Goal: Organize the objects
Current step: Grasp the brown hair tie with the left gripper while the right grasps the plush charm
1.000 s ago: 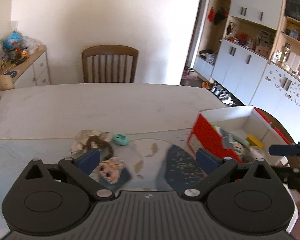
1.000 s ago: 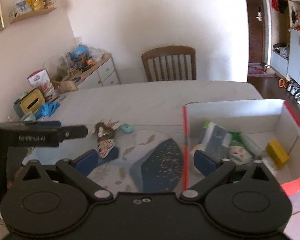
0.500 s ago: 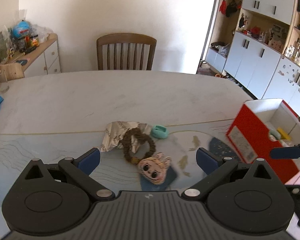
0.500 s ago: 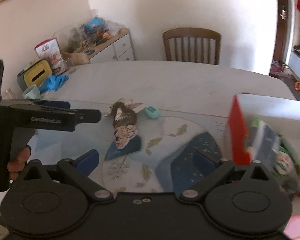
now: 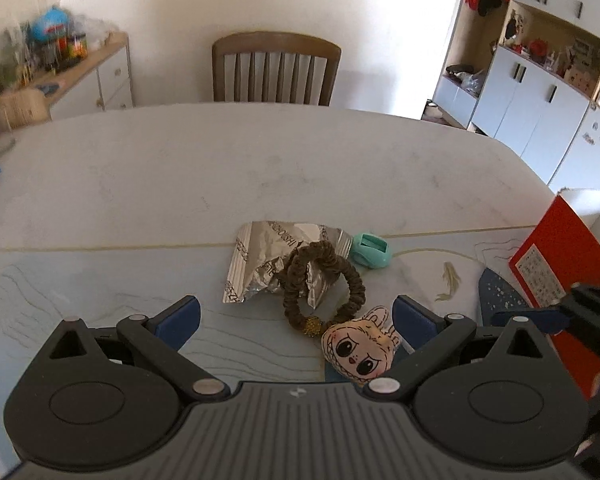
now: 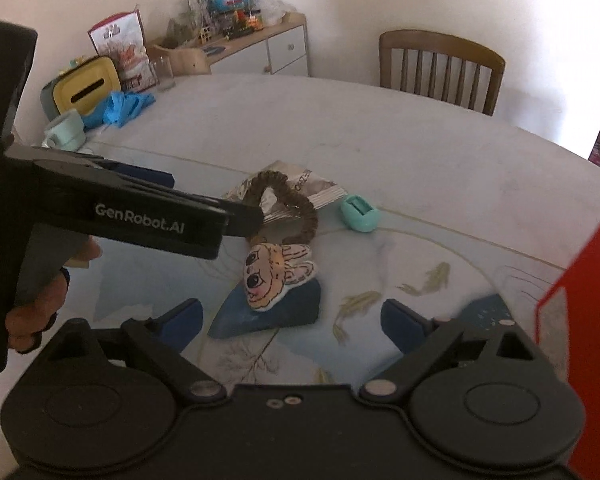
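Observation:
A crumpled silver wrapper point(image 5: 260, 256) lies mid-table with a brown hair tie point(image 5: 320, 276) on top of it. A mint green piece point(image 5: 370, 249) sits at the wrapper's right, and a doll-face charm point(image 5: 358, 350) lies nearer me. My left gripper point(image 5: 296, 316) is open over the hair tie and touches nothing. My right gripper point(image 6: 294, 316) hangs just short of the doll-face charm point(image 6: 274, 280). Its jaws are closing and still wide, with nothing between the pads. The left gripper point(image 6: 236, 216) reaches in from the left above the hair tie point(image 6: 296, 208).
A red and white box point(image 5: 556, 256) stands at the right table edge. A wooden chair point(image 5: 276, 68) is at the far side. A yellow tissue box point(image 6: 84, 88), blue gloves point(image 6: 124, 106), a mint cup point(image 6: 66, 132) and a glass stand far left. A hand point(image 6: 32, 312) holds the left gripper.
Both grippers moved left and lower toward the pile of small items. The box slid to the right edge of both views. The right jaws narrowed slightly.

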